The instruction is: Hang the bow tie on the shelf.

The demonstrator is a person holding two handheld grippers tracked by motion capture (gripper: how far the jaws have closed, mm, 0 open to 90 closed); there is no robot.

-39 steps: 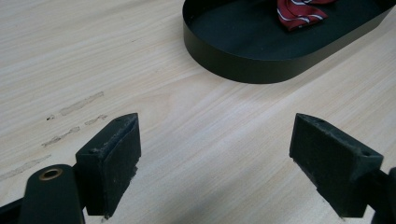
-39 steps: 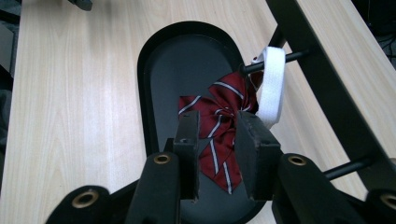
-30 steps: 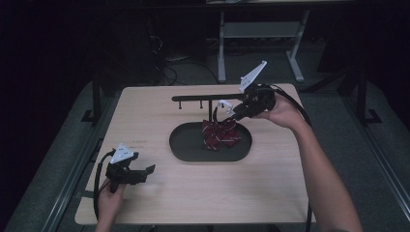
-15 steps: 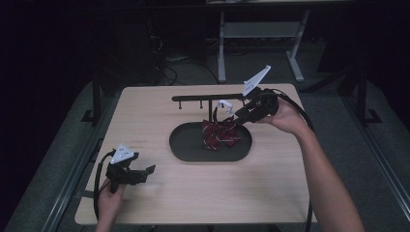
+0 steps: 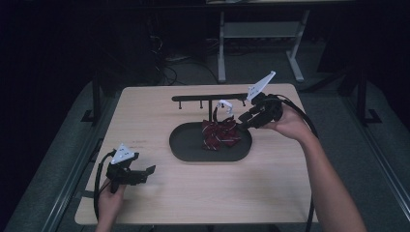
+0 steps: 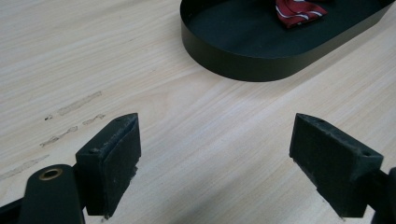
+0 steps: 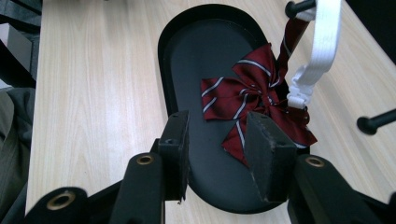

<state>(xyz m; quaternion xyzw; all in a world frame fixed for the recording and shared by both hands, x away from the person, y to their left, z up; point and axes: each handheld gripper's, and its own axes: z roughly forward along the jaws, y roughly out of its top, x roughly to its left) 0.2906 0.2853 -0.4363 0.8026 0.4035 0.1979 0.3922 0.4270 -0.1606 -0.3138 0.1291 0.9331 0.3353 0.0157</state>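
Bow tie [image 7: 252,100], red w/ stripes, lies in black oval tray [image 5: 186,145] mid desk [image 5: 159,111]; tray's long axis runs L–R. White strap [image 7: 320,42] on rack peg [image 7: 299,6]. R gripper [image 7: 217,154] above tray, fingers parted, empty. L gripper [image 6: 215,163] near desk front-left, fingers wide apart, empty.

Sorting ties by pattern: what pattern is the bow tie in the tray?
Dark red with thin white stripes; the bow tie shows best in the right gripper view.

Left gripper [image 6: 215,154] hangs low over the pale wood worktop [image 6: 93,51], black jaws spread wide at seven and four o'clock, bare wood between them. Up at one o'clock sits the black oval tray [image 6: 233,65], a red striped bow tie [image 6: 299,8] inside at its top edge.
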